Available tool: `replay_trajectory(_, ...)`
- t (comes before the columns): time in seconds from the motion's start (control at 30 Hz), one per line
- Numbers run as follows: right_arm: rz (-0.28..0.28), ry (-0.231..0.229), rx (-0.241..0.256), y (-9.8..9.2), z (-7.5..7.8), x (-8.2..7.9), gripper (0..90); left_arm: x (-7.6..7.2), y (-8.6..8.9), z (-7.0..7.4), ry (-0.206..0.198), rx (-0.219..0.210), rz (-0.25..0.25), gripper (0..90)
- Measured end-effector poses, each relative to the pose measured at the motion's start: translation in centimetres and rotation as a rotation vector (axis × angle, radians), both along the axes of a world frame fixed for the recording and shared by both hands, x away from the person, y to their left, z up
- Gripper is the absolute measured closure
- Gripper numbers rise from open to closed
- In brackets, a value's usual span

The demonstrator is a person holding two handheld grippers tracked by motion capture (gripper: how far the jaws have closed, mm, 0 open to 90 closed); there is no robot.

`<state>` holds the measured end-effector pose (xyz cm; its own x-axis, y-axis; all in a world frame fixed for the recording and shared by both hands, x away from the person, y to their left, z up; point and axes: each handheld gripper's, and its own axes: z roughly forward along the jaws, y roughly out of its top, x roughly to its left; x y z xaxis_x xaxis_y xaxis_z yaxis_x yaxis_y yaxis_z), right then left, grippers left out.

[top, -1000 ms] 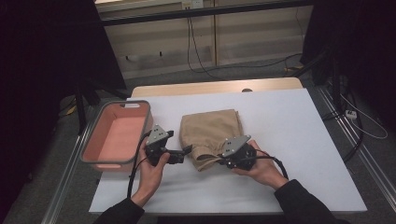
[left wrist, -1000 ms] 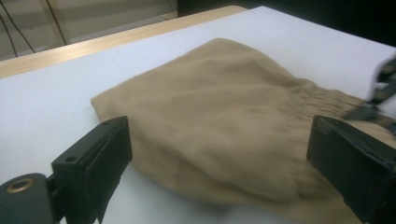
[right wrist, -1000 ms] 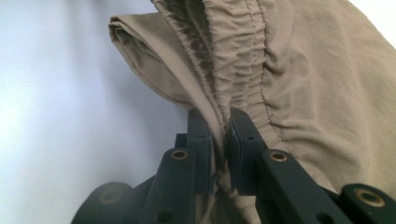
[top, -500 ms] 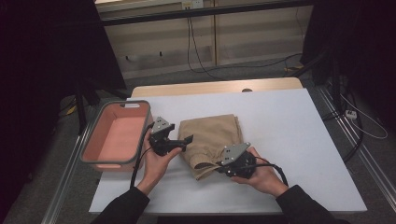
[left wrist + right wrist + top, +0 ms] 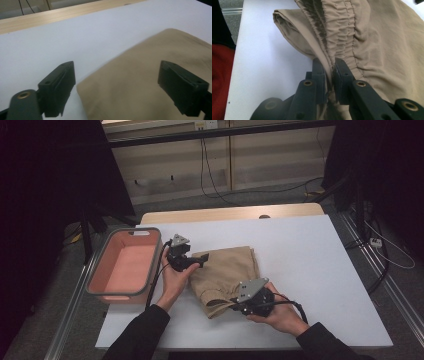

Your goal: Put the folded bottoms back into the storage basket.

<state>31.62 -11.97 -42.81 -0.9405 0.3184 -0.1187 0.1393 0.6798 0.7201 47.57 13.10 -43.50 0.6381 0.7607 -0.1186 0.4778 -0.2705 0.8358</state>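
A folded tan garment (image 5: 225, 272) with an elastic waistband (image 5: 339, 32) lies on the white table (image 5: 310, 255). My left gripper (image 5: 199, 261) is open at the garment's far left corner, and its jaws straddle that corner (image 5: 120, 87) just above the cloth. My right gripper (image 5: 235, 303) is at the near edge of the garment, shut on the gathered waistband, which runs up between its jaws (image 5: 329, 75). A hand holds each gripper.
A salmon-pink bin (image 5: 125, 267) with a grey rim stands at the table's left edge, just left of my left hand. A wooden strip (image 5: 230, 213) borders the table's far edge. Cables lie on the floor beyond.
My left gripper has moved away from me and to the right, from the garment's near left side up to its far left corner. My right gripper has slid nearer with the waistband, pulling it.
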Motion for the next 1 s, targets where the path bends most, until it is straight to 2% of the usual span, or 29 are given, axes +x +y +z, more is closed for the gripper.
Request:
replay_trajectory(0.07, 0.005, -0.002, 0.002, 0.0, -0.1, 0.0, 80.4, 1.0, 0.0, -0.2, 0.012, 0.003, -0.011, 23.2)
replay_trajectory(0.17, 0.006, -0.002, 0.003, 0.0, 0.0, 0.0, 80.4, 1.6, 0.1, -0.4, 0.034, 0.015, 0.006, 28.1)
replay_trajectory(0.2, 0.006, -0.002, 0.004, 0.0, 0.0, 0.0, 80.4, 1.9, 0.2, -0.6, 0.052, 0.018, 0.011, 28.1)
replay_trajectory(0.23, 0.006, 0.0, 0.004, 0.0, -0.1, 0.0, 80.4, 2.4, 0.5, -0.9, 0.079, 0.028, 0.015, 34.7)
replay_trajectory(0.3, 0.008, 0.003, 0.0, 0.1, -0.2, 0.0, 80.4, 2.9, 0.7, -1.5, 0.119, 0.044, 0.038, 38.2)
replay_trajectory(0.33, 0.008, 0.003, 0.0, 0.1, -0.2, 0.0, 80.4, 2.9, 0.7, -1.5, 0.119, 0.044, 0.038, 42.0)
replay_trajectory(0.37, 0.01, 0.001, -0.007, 0.2, -0.2, 0.0, 80.4, 3.4, 1.1, -2.2, 0.169, 0.05, 0.038, 48.4)
replay_trajectory(0.43, 0.011, -0.001, -0.01, 0.2, -0.3, 0.0, 80.4, 3.7, 1.4, -2.7, 0.195, 0.037, 0.046, 46.5)
replay_trajectory(0.63, 0.011, 0.003, -0.005, 0.1, -0.3, 0.1, 80.4, 3.8, 1.4, -3.0, 0.212, 0.039, 0.028, 48.4)
replay_trajectory(0.67, 0.011, 0.003, -0.004, 0.2, -0.3, 0.1, 80.4, 3.8, 1.3, -3.1, 0.214, 0.037, 0.019, 52.6)
replay_trajectory(0.8, 0.01, 0.004, -0.003, 0.1, -0.3, 0.1, 80.4, 3.8, 1.3, -3.2, 0.215, 0.038, 0.018, 56.1)
replay_trajectory(0.83, 0.013, 0.003, -0.004, 0.2, -0.4, 0.1, 80.4, 3.7, 1.1, -3.2, 0.224, 0.019, 0.001, 59.8)
replay_trajectory(0.87, 0.013, 0.003, -0.004, 0.2, -0.4, 0.1, 80.4, 3.7, 1.1, -3.2, 0.224, 0.019, 0.001, 66.0)
replay_trajectory(0.97, 0.016, 0.003, -0.006, 0.2, -0.5, 0.1, 80.3, 3.2, 0.5, -3.0, 0.25, 0.036, -0.016, 70.2)
replay_trajectory(1.0, 0.016, 0.003, -0.006, 0.2, -0.5, 0.1, 80.3, 3.2, 0.5, -3.0, 0.25, 0.036, -0.016, 75.1)
